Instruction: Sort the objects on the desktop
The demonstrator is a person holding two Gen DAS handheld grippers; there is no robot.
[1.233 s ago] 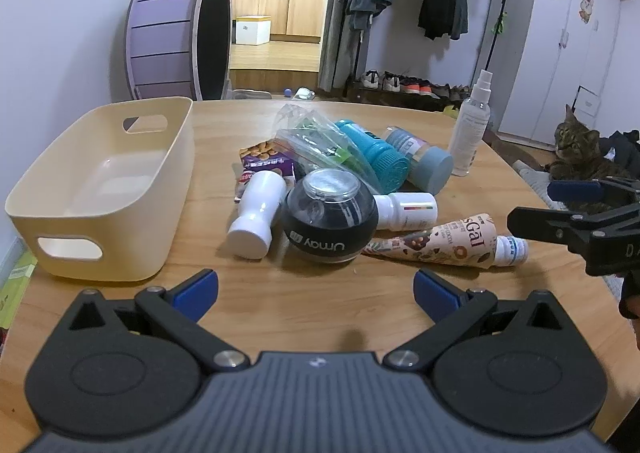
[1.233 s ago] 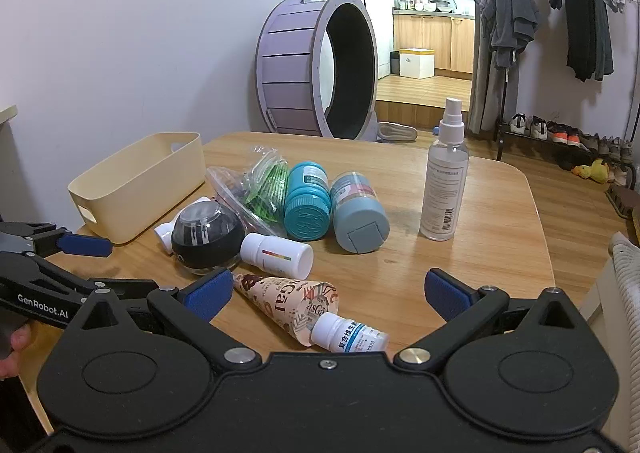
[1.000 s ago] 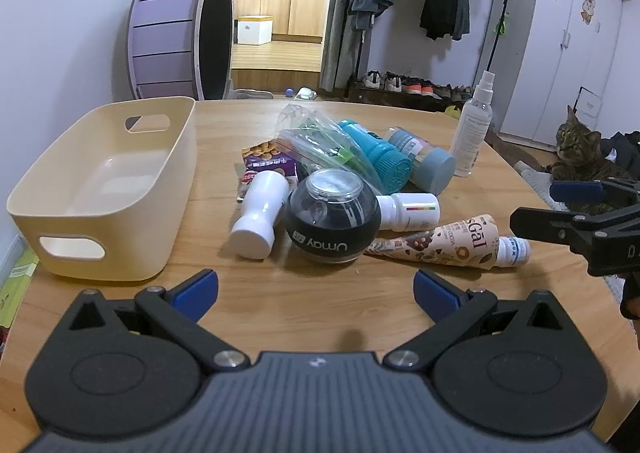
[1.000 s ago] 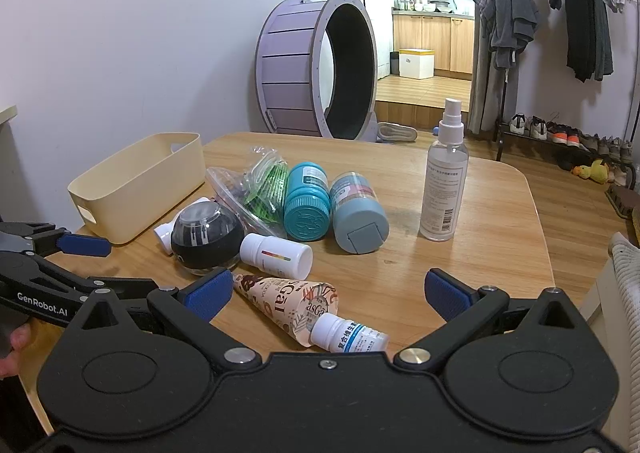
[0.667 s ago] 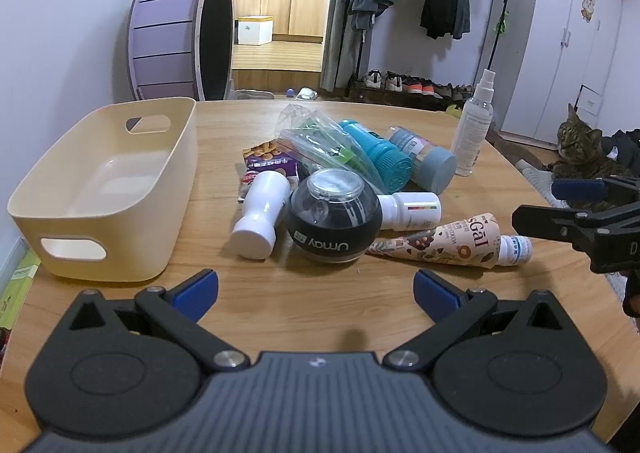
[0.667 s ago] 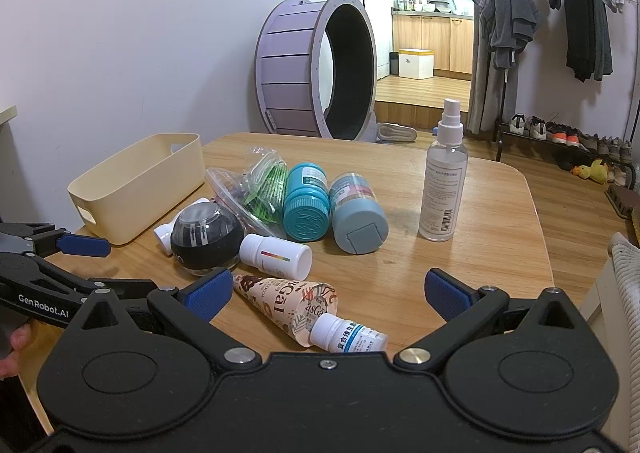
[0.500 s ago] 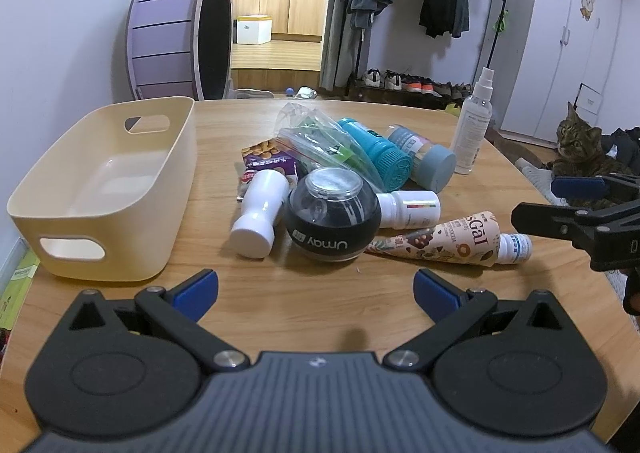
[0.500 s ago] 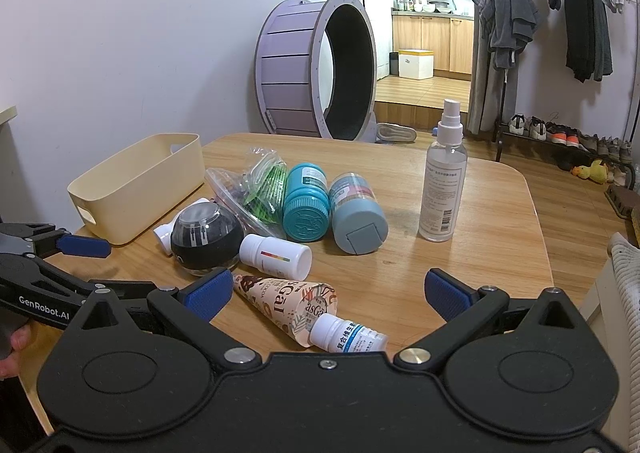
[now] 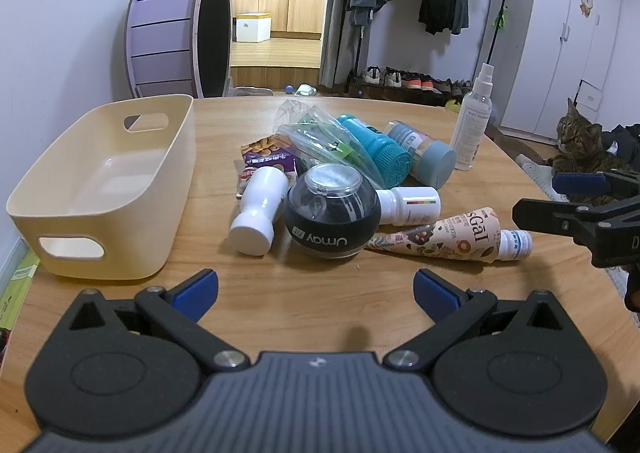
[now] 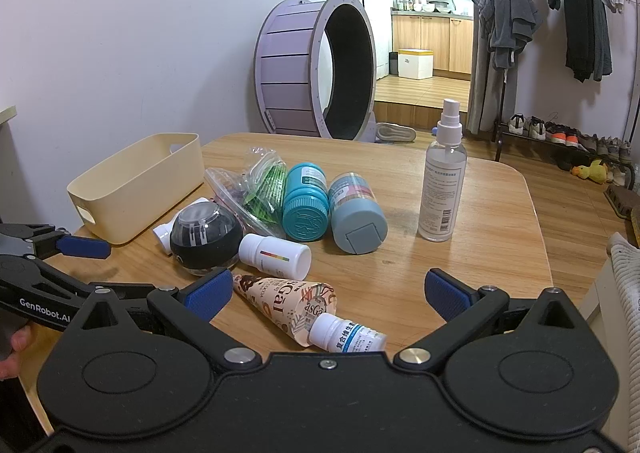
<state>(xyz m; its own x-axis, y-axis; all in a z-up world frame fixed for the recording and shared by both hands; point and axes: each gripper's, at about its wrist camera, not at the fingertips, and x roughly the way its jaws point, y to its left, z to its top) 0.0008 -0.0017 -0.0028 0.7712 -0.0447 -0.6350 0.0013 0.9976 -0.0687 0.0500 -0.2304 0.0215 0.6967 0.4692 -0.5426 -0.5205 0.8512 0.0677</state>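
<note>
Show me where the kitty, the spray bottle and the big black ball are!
Cat (image 9: 576, 141): left wrist view, on its striped chest.
Spray bottle (image 10: 441, 189): right wrist view, on the label of its clear body.
Black ball (image 9: 332, 223): left wrist view, on its dark band above the lettering.

So the bin (image 9: 100, 189) sits left of frame on the surface (image 9: 312, 305), bottles piled mid-frame, spray bottle (image 9: 472, 125) standing upper right behind them.
</note>
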